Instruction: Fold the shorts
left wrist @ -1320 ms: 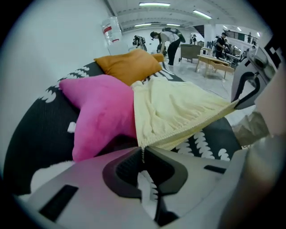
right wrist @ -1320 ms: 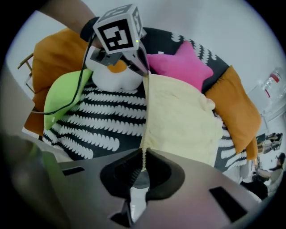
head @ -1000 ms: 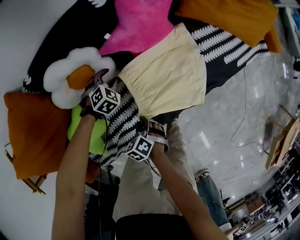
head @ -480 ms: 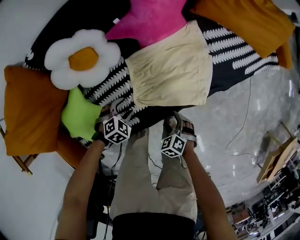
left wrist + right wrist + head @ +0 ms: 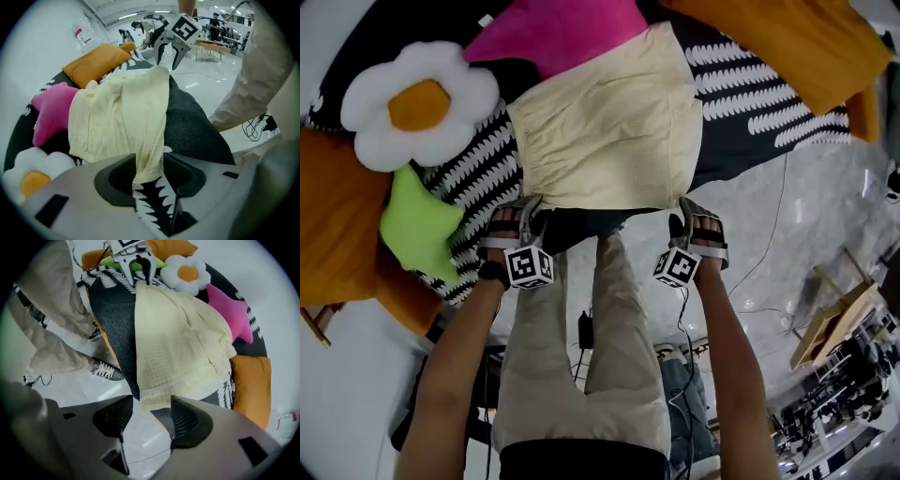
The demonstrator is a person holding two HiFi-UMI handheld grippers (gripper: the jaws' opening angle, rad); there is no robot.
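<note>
Now, left gripper (image 5: 528, 208): jaws have just been closing, and they pinch a bunched corner of the shorts (image 5: 605, 122) together with a fold of the black-and-white patterned cloth (image 5: 750, 103) beneath it.
Right gripper (image 5: 684, 208): jaws have just been closing too, yet a gap shows between the pads; the hem of the shorts lies at the jaw tips, not pressed.
Where the grippers stand: side by side at the near edge of the shorts, the left one at the 7 o'clock corner, the right one at the 5 o'clock corner, both pointing steeply down.
Shorts: pale yellow, spread flat on the patterned cloth, at 12 o'clock from both grippers.
Flower cushion (image 5: 417, 103): white petals with an orange middle, at 9 o'clock from the shorts, apart from them.
Pink star cushion (image 5: 553, 33): at 11 o'clock, its edge meeting the far edge of the shorts.
Green cushion (image 5: 417, 225): at 8 o'clock, beside the left gripper.
Orange cushion (image 5: 787, 37): at 2 o'clock, on the patterned cloth.
Person's beige trousers (image 5: 581, 375): at 6 o'clock, below both grippers.
Marble floor (image 5: 787, 244): at 4 o'clock.
</note>
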